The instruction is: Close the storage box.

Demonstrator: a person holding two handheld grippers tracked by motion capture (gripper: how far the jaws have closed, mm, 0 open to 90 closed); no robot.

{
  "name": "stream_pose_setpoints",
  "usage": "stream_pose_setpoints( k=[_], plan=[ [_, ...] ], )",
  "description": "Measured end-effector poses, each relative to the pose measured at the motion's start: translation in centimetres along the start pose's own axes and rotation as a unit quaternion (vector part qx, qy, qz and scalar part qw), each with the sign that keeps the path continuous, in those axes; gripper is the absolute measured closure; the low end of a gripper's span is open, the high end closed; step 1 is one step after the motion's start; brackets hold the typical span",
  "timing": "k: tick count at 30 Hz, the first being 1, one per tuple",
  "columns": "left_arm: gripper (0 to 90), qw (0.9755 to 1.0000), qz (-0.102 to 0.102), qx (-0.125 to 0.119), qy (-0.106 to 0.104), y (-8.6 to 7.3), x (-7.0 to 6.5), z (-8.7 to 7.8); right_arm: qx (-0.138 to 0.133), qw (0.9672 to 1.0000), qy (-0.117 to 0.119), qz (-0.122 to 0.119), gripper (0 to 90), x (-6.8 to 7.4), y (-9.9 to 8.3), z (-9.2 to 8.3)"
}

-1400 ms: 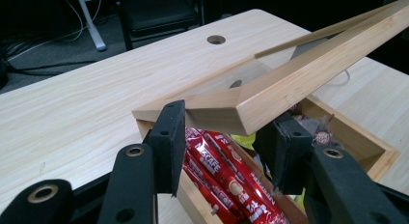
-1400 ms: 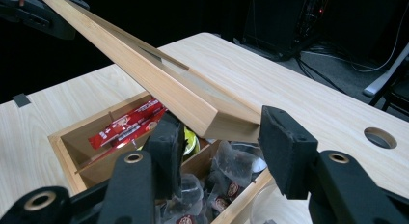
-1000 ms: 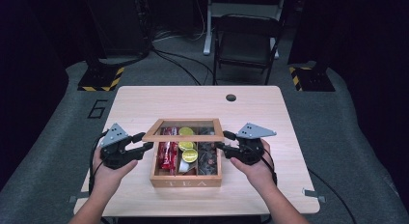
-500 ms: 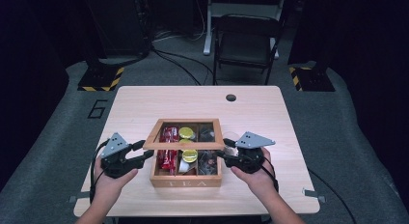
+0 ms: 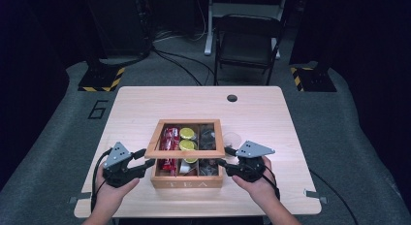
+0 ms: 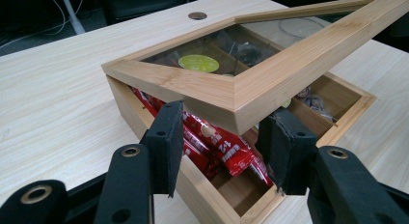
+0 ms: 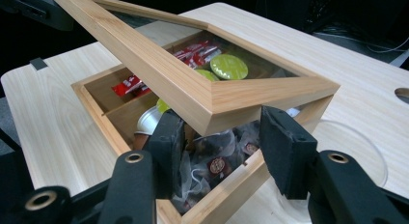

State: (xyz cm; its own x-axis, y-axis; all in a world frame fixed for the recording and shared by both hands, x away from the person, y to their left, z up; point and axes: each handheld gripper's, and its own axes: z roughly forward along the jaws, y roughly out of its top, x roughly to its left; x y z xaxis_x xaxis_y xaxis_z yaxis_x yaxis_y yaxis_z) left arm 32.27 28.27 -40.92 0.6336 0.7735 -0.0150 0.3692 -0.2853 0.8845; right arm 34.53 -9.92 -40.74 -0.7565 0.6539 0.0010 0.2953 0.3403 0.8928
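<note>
Standing on the near half of the wooden table (image 5: 145, 108), a light wooden box (image 5: 187, 180) marked TEA on its front wall serves as the landmark here. Its glass-paned lid (image 5: 186, 137) is tilted above the box, hinged at the far side, with its near edge raised over the front wall. The left gripper (image 5: 148, 163) sits just left of the box's front-left corner, and in the left gripper view its two black pads press on the lid's near-left corner (image 6: 241, 101), one pad on each side of the frame. The right gripper (image 5: 224, 162) sits just right of the box's front-right corner; in the right gripper view its pads clamp the lid's near-right corner (image 7: 231, 105) the same way. So both sets of jaws are closed on the lid.

Inside the box, red sachets (image 6: 226, 149) fill the left compartment. Green-topped capsules (image 5: 186, 134) lie in the middle one. Clear tea bags (image 7: 217, 161) fill the right one. A round cable hole (image 5: 232, 98) lies in the table beyond the box, well apart from it.
</note>
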Motion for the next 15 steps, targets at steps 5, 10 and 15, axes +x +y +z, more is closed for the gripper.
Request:
stream_pose_setpoints(
  k=[5,10,15],
  plan=[
    [52.1,1.0,0.001,0.005,-0.002,-0.5,-0.2,0.1,0.003,1.0,-0.001,0.002,52.3,0.3,-0.6,0.0],
    [52.0,0.9999,0.004,0.011,-0.004,-1.0,-0.3,0.2,0.004,1.0,0.0,-0.002,52.2,0.6,-1.2,0.0],
    [52.0,0.9999,-0.001,0.009,-0.008,-2.0,-0.4,0.4,0.011,0.9999,-0.001,-0.001,52.3,0.8,-1.8,0.2]
  ],
)
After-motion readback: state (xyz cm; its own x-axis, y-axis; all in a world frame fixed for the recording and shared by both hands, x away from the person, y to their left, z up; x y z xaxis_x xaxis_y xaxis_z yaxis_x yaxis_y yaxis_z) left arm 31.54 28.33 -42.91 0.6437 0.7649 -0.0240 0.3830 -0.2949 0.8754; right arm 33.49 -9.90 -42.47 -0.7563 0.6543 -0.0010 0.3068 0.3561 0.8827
